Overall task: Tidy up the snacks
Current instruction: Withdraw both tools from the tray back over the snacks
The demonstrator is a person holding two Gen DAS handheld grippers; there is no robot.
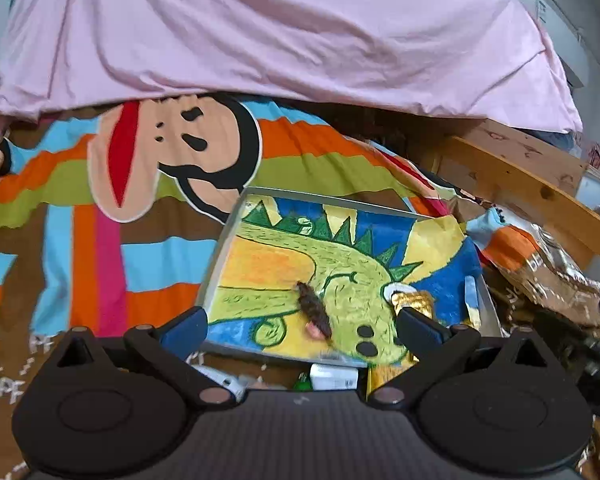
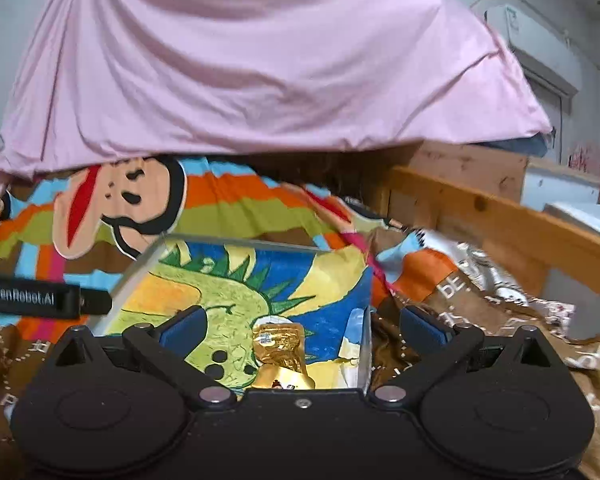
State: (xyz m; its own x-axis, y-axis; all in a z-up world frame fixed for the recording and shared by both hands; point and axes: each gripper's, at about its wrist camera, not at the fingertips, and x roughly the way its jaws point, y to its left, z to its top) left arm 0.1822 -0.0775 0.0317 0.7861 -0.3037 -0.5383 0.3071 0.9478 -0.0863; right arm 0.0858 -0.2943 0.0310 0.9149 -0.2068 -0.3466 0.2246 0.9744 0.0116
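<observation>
Hovering over a bed, both sets of jaws standing wide and holding nothing. Left gripper (image 1: 302,326) and right gripper (image 2: 302,326) looking down into a clear tray (image 1: 220,248) lined with a dinosaur drawing (image 1: 340,256) — probably the collecting place for the snacks. Resting inside the tray: a gold foil snack (image 2: 278,344) near the right wall and, in the left view only, a dark brown braided piece (image 1: 314,310) lying mid-drawing. Left view also catching white packets (image 1: 332,376) just outside the tray's near edge — likely waiting their turn. Right view alone showing the left gripper's black body at its left edge, and a silvery wrapper (image 2: 480,268) on the colourful bedspread (image 2: 236,204).
</observation>
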